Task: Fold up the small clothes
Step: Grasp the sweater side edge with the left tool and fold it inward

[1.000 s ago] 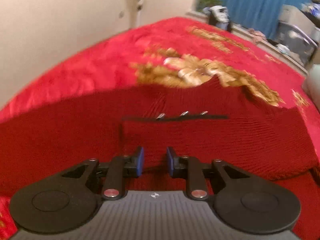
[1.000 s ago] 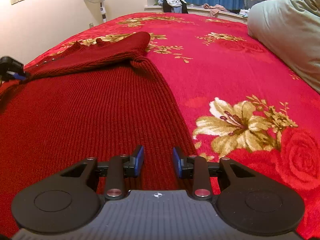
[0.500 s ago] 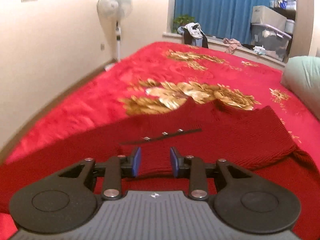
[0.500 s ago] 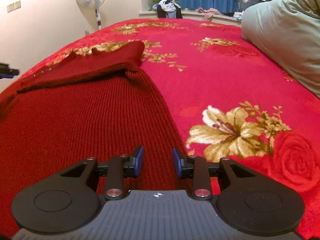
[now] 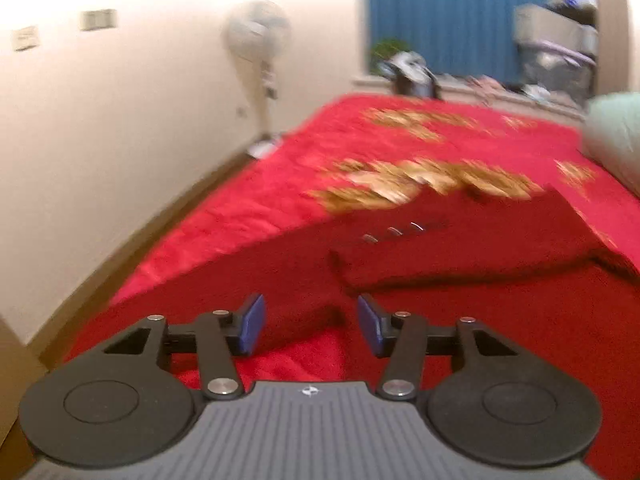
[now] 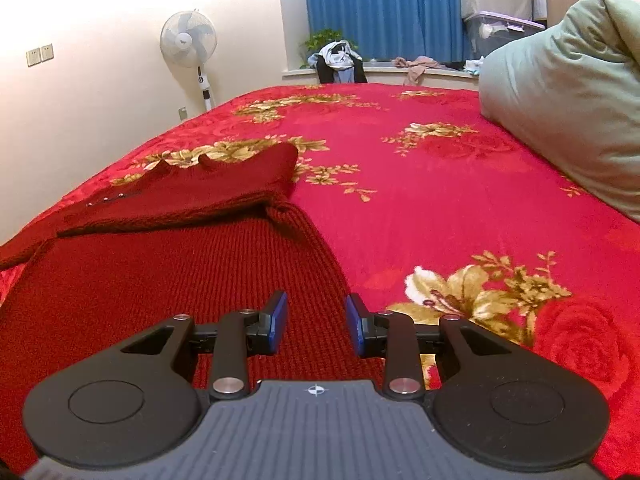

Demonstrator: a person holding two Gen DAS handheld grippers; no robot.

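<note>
Both grippers, left gripper [image 5: 308, 322] and right gripper [image 6: 316, 322], spread above sweater [image 6: 160, 280]; no legible writing, seemingly.

**Handheld gripper pair – appearance**

Left gripper [image 5: 308, 322] & right gripper [image 6: 316, 322]: identical build. Grey ribbed housing w/ small crosshair mark at far edge. Two round black discs, each w/ inset circle. Black linkage arms, silver pivot screws. Fingers [image 6: 277, 322] black, blue pads on inner faces. No cables visible.
</note>
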